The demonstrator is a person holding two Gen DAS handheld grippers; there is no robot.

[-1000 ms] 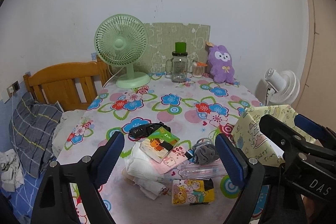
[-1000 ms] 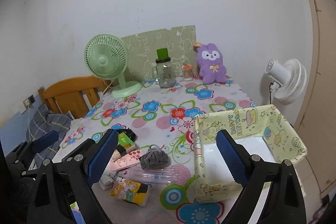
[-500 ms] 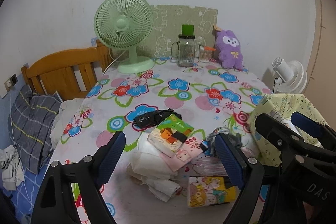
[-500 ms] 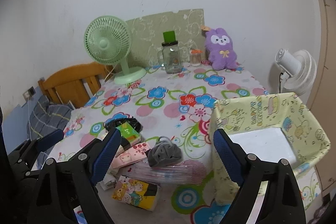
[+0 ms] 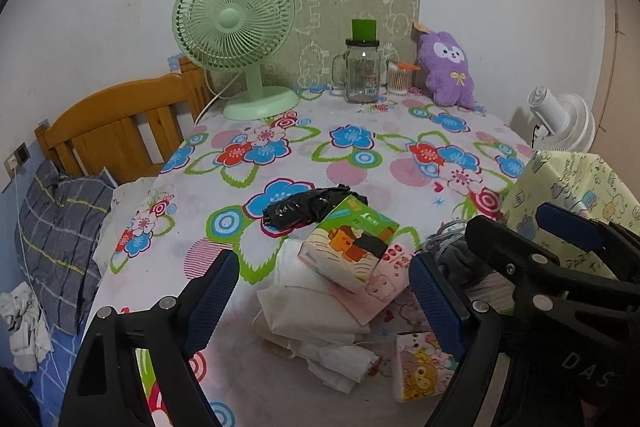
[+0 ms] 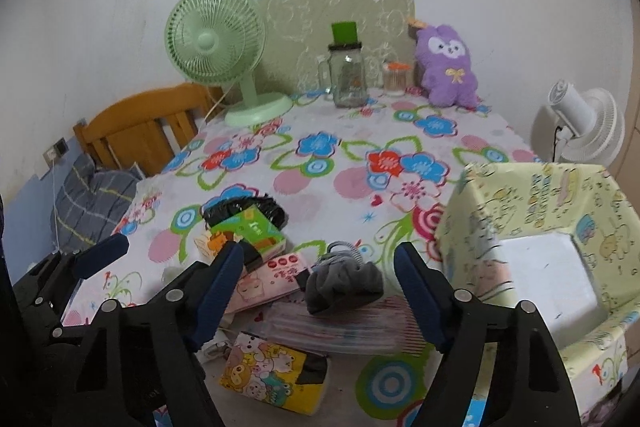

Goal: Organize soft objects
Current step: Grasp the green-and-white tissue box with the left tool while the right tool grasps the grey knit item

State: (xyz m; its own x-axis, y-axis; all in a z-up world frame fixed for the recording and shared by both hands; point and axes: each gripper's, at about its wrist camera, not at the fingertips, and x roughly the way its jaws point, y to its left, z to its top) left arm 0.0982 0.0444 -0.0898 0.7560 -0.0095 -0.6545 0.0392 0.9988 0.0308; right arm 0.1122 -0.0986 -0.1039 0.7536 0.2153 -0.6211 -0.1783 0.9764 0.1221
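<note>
A pile of soft things lies at the near edge of the flowered table: a green tissue pack (image 5: 352, 247) on white folded cloth (image 5: 308, 311), a black plastic bag (image 5: 308, 209), a pink pack (image 6: 268, 281), a grey scrunchie (image 6: 344, 281), a clear pack of masks (image 6: 340, 327) and a cartoon tissue pack (image 6: 272, 373). My left gripper (image 5: 324, 303) is open just above the pile. My right gripper (image 6: 320, 291) is open, its jaws on either side of the scrunchie. A yellow-green box (image 6: 560, 227) stands open and empty at the right.
A green desk fan (image 5: 236, 39), a glass jar (image 5: 362, 67), a small cup (image 5: 400, 77) and a purple plush (image 5: 448, 69) stand along the back wall. A wooden bed head (image 5: 116, 127) and a pillow are left. A white fan (image 6: 580, 127) stands right of the table.
Both grippers have moved forward and down toward the pile, which now looks larger. Both stay open. Nothing on the table has moved.
</note>
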